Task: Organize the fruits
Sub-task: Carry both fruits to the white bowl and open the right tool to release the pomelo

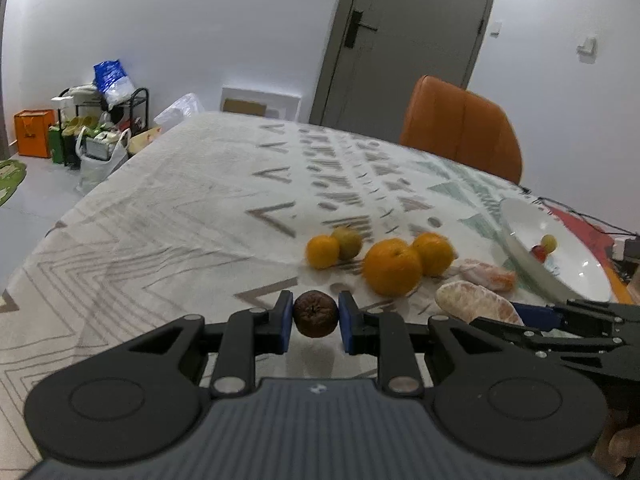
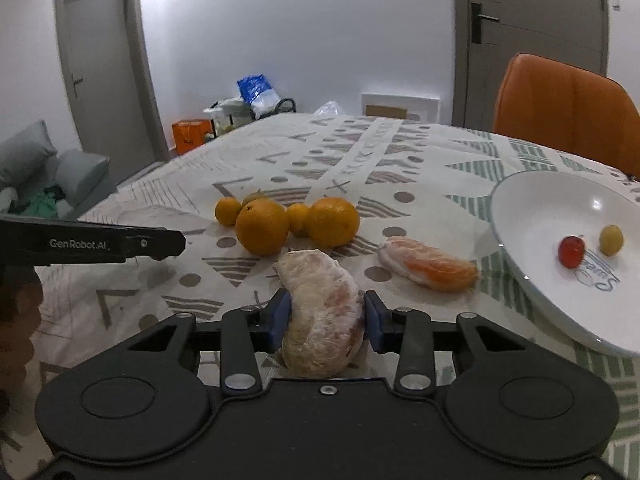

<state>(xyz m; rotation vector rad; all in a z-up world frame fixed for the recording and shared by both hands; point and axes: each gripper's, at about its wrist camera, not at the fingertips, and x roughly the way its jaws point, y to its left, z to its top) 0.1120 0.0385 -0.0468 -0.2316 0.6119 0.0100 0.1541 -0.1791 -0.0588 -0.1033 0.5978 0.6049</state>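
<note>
My left gripper (image 1: 315, 322) is shut on a small dark brown wrinkled fruit (image 1: 315, 314), held just above the patterned tablecloth. My right gripper (image 2: 324, 322) is shut on a large peeled pomelo segment (image 2: 320, 312) that rests on the cloth; it also shows in the left wrist view (image 1: 476, 303). A second peeled segment (image 2: 430, 263) lies to its right. Several oranges (image 2: 262, 226) and a greenish fruit (image 1: 347, 242) cluster beyond. A white bowl (image 2: 532, 216) at the right holds a small red fruit (image 2: 571, 251) and a small yellow fruit (image 2: 611, 240).
An orange chair (image 1: 460, 128) stands at the table's far side. Bags and boxes (image 1: 92, 128) sit on the floor at the far left by the wall. Cables (image 1: 592, 224) lie at the table's right edge. The left gripper's side (image 2: 100, 245) shows at left in the right wrist view.
</note>
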